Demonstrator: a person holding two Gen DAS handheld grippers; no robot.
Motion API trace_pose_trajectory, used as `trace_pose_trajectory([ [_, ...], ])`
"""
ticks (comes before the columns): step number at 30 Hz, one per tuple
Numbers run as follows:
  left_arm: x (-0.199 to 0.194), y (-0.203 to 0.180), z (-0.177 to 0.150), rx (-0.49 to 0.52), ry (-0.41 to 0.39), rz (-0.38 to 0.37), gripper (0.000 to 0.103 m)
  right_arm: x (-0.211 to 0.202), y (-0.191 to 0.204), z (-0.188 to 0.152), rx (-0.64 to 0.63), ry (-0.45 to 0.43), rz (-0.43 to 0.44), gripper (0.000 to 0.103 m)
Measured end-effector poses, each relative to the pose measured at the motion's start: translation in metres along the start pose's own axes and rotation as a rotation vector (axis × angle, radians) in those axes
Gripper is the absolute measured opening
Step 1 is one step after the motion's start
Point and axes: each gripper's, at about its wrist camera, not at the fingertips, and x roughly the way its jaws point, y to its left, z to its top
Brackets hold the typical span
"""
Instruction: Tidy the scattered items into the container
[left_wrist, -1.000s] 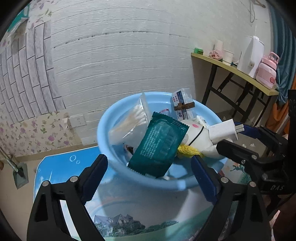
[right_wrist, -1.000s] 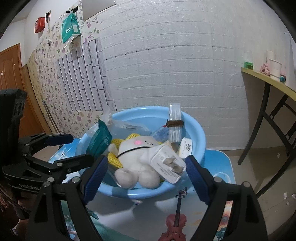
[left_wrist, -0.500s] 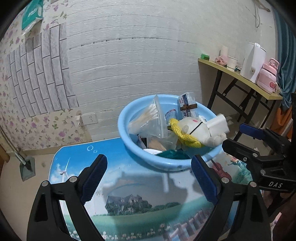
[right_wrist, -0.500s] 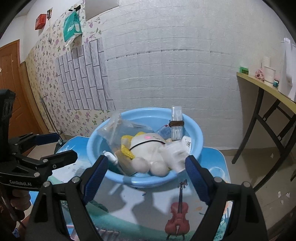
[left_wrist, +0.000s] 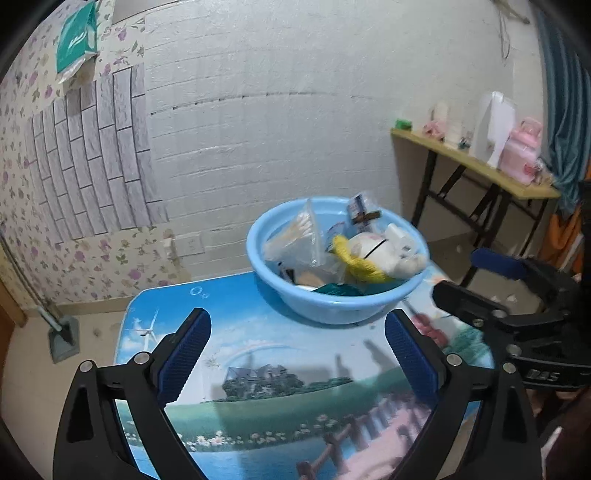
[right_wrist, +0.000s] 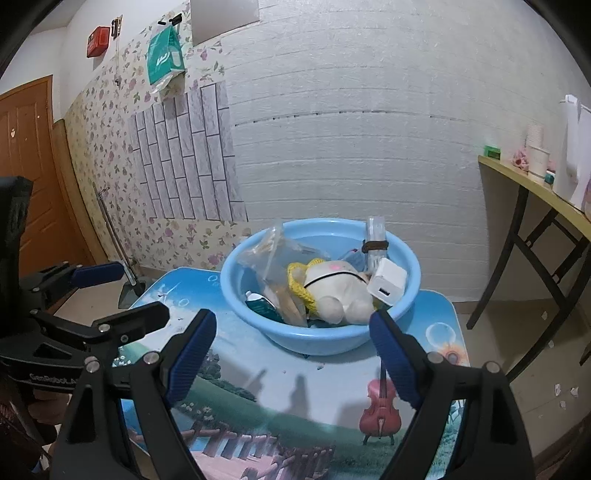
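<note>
Basin: a round, light blue plastic basin (right_wrist: 321, 332) sits on the far half of a small table, close to a white brick-patterned wall.
Table: the tabletop (right_wrist: 280, 402) carries a printed landscape with blue sky, green hills, a wooden bridge and a red violin; its surface around the basin holds no loose items.
Plush toy: a cream-white plush toy (right_wrist: 341, 293) lies at the basin's front, feet toward the cameras, with a pink patch on top and a thin black band across it.
Yellow cord: a knitted yellow loop (right_wrist: 301, 284) lies against the toy's left side.
Charger: a white cube-shaped charger (right_wrist: 386, 282) rests on the toy's right shoulder, its port facing outward.
Clear bags: a see-through bag (right_wrist: 267, 251) stands at the basin's left; a second clear packet with a brown band (right_wrist: 375, 240) stands upright at the back rim.
Teal packet: a dark teal packet (right_wrist: 262, 304) lies low at the front left; its print is too small to read.
Left gripper (left_wrist: 297, 332): jaws opening, nothing between the blue pads, held short of the basin.
Right gripper (right_wrist: 291, 332): jaws spread wide and empty, also short of the basin.
</note>
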Motion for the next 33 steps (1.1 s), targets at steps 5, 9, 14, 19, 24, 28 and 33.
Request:
trace_pose_trajectory([
  [5, -0.017, 0.004, 0.001, -0.031, -0.034, 0.039, 0.101, -0.008, 0.001, 0.002, 0.042, -0.009, -0.021, 0.086],
  [9, -0.021, 0.010, -0.002, -0.060, -0.028, 0.057, 0.101, -0.009, 0.003, -0.001, 0.059, 0.002, -0.072, 0.086],
  [14, -0.025, 0.018, -0.004, -0.078, -0.026, 0.089, 0.101, -0.004, 0.001, -0.003, 0.102, 0.025, -0.089, 0.086],
  [19, -0.026, 0.022, -0.006, -0.081, -0.023, 0.104, 0.101, -0.003, 0.003, -0.003, 0.105, 0.028, -0.096, 0.086],
  [24, -0.027, 0.024, -0.006, -0.083, -0.027, 0.115, 0.101, -0.004, 0.006, -0.002, 0.102, 0.027, -0.093, 0.086],
  [28, -0.028, 0.024, -0.006, -0.082, -0.028, 0.117, 0.101, -0.003, 0.008, -0.003, 0.094, 0.028, -0.088, 0.086],
  [33, -0.028, 0.024, -0.007, -0.096, -0.030, 0.101, 0.103, -0.004, 0.009, -0.005, 0.091, 0.034, -0.085, 0.086],
])
